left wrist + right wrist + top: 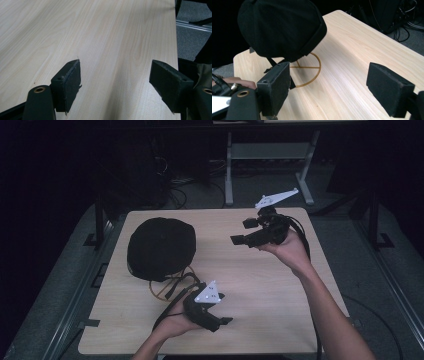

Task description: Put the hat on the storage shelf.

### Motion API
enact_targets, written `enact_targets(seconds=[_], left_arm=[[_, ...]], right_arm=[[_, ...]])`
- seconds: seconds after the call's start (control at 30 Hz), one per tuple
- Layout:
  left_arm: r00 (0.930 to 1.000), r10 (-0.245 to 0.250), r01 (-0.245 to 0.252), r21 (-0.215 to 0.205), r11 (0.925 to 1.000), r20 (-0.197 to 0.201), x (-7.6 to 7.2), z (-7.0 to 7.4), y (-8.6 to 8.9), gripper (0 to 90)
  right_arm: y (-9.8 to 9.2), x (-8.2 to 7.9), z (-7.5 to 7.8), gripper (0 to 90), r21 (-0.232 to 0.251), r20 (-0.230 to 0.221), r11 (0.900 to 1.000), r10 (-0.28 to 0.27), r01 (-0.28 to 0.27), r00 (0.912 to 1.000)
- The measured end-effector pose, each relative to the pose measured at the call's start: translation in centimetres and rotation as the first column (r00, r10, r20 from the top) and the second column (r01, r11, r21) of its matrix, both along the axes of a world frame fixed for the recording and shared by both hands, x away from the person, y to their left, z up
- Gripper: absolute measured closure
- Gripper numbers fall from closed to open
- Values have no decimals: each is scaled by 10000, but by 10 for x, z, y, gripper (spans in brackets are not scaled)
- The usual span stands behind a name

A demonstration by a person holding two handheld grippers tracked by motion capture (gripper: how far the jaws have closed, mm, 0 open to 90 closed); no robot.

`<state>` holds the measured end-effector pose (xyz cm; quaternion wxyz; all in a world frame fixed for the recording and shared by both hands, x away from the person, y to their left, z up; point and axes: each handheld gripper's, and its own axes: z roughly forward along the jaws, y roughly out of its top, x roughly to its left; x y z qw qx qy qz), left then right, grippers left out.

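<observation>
Black fabric cap [161, 248] sits on its gold wire ring stand [310, 71] at the wooden table's [260, 285] left, untouched, while left gripper [220, 309] and right gripper [239, 232], jaws spread and empty, hover apart, so any grasp looks undone.

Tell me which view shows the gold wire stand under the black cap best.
The right gripper view: the stand's round gold base ring and crossbars lie plain on the table below the cap. The high view shows part of the ring poking from under the cap. The left gripper view looks across bare tabletop.
</observation>
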<state>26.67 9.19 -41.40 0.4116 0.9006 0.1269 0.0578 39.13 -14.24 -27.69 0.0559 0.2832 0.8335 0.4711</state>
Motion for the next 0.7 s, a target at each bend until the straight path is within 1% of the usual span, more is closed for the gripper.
enact_targets(seconds=[0.13,0.2,0.33,0.43,0.47,0.57,0.67,0.7], left_arm=[[10000,32,-32,-32,10000,22,1,1,1,250],[10000,50,-50,-8,10000,75,1,1,1,249],[9999,117,-118,31,9999,73,2,0,1,238],[9998,169,-170,21,9999,48,2,-1,0,229],[9998,170,-171,56,9998,43,1,-2,0,225],[9998,202,-202,101,9997,30,1,-2,0,213],[9997,219,-219,119,9997,50,2,-2,0,208],[9998,185,-187,187,9996,122,3,-2,0,206]], right_arm=[[-12,-3,-8,185,35,-106,9998,-190,190,9998],[-14,-3,-9,185,22,-86,9998,-188,188,9998],[-25,-6,-18,181,-9,-233,9993,-382,382,9990],[-31,-8,-23,178,10,-253,9992,-390,390,9989],[-33,-9,-24,176,-17,-343,9991,-432,432,9985],[-36,-11,-27,176,-8,-322,9990,-444,444,9985],[-42,-15,-33,174,-26,-381,9987,-500,500,9980],[-44,-17,-35,174,-53,-432,9986,-527,526,9977]])
